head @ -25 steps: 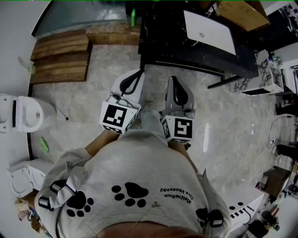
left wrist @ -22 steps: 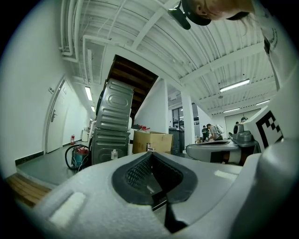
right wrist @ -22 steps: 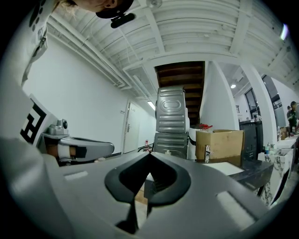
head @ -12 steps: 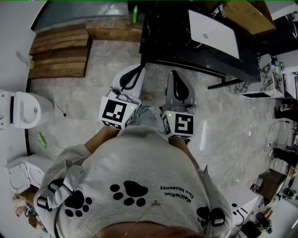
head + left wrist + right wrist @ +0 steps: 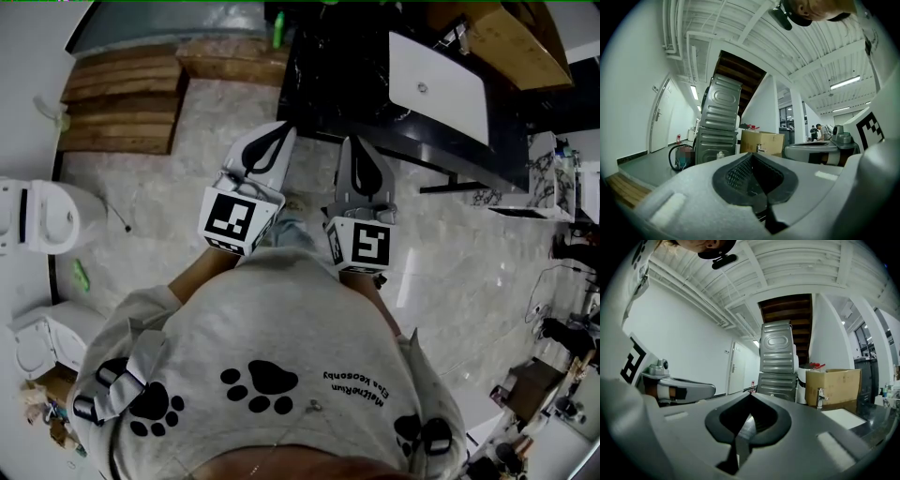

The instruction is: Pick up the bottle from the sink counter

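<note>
A small green bottle (image 5: 278, 33) stands at the left end of the black sink counter (image 5: 356, 84); whether it rests on the counter or beside it I cannot tell. The counter holds a white basin (image 5: 436, 84). My left gripper (image 5: 280, 132) and right gripper (image 5: 353, 142) are held side by side in front of my chest, pointing at the counter and short of its front edge. Both are shut with nothing between the jaws. The left gripper view shows the closed left gripper (image 5: 751, 153), the right gripper view the closed right gripper (image 5: 751, 394). Neither gripper view shows the bottle.
A toilet (image 5: 37, 216) stands at the left, wooden steps (image 5: 122, 103) at the upper left. A green item (image 5: 82, 275) lies on the marble floor. Ahead are stacked metal machines (image 5: 719, 122) and a cardboard box (image 5: 832, 385). A shelf with clutter (image 5: 553, 169) is at the right.
Both grippers have moved forward together towards the sink counter, staying shut. The counter and basin now sit closer to their tips, and the toilet has slid back at the left.
</note>
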The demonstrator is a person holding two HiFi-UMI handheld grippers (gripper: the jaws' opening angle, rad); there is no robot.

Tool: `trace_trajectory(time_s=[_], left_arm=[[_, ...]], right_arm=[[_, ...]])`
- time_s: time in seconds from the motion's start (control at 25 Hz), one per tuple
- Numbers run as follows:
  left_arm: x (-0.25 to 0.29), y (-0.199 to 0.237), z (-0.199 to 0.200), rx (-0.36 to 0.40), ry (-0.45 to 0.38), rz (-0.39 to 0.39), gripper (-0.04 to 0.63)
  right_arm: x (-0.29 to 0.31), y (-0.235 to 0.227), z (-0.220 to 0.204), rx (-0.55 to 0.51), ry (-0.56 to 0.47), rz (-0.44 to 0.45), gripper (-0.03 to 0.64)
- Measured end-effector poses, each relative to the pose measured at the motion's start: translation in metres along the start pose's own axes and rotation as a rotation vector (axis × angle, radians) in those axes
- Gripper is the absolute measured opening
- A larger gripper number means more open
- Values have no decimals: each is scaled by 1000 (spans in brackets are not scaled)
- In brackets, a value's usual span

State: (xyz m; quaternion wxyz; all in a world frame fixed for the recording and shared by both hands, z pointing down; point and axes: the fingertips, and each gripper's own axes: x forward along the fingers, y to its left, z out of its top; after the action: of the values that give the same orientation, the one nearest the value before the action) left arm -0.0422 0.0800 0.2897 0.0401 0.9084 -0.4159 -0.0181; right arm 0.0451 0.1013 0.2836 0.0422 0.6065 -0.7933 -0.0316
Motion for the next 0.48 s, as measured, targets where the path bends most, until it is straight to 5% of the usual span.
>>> trace_trajectory(time_s=[0.48], left_arm=[[80,21,4,2,-3,70,-2]], right_arm=[[70,-52,-4,14,-14,82,0]])
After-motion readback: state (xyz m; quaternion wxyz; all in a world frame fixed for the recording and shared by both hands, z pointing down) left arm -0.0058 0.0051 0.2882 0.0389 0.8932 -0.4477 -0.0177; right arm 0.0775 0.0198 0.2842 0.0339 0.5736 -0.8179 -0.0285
